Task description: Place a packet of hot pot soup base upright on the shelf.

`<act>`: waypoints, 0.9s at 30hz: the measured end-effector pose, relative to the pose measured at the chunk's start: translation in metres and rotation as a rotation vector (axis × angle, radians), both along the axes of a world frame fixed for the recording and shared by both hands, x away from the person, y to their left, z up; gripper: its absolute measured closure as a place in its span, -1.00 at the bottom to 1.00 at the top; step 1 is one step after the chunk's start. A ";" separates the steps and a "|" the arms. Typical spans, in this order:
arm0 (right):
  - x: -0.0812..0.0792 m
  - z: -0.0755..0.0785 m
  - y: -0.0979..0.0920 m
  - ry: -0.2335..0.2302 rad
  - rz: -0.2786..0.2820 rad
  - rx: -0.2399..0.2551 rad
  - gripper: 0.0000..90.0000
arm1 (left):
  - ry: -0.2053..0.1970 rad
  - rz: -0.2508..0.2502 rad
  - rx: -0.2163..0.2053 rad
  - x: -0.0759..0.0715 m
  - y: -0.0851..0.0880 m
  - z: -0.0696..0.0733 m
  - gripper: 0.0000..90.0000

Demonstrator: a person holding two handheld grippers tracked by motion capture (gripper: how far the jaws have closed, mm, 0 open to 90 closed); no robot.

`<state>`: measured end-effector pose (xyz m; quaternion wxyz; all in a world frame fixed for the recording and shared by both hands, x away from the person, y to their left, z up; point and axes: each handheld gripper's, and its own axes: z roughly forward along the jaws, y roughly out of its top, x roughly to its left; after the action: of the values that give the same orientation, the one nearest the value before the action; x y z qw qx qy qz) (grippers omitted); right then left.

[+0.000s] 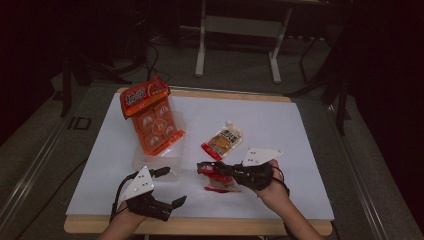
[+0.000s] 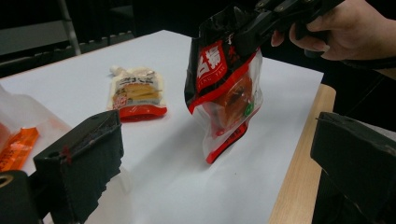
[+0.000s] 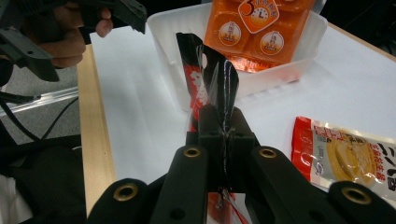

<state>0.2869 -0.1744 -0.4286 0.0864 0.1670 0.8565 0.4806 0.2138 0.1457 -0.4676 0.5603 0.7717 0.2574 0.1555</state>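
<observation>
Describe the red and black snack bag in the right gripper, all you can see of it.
The snack bag is glossy plastic, black and red with a clear window showing orange food inside. It hangs upright, pinched at its crumpled top edge by the right gripper, its bottom corner at or just above the white table, beside the clear tray.

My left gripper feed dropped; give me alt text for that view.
The right gripper pinches the top of a red-and-black snack bag, hanging it over the white table. A yellow pouch lies behind; the left gripper's jaws stand open in front.

Snack pack [image 1: 152,120] in tray [image 1: 142,161], pouch [image 1: 222,141] right.
</observation>
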 end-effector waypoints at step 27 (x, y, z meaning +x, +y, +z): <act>-0.025 0.017 0.000 -0.033 0.059 0.055 0.96 | -0.037 -0.189 -0.014 0.009 -0.024 0.026 -0.83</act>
<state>0.2623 -0.1744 -0.4119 0.0817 0.1359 0.8459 0.5092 0.2231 0.1216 -0.4415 0.5823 0.7858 0.1742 0.1142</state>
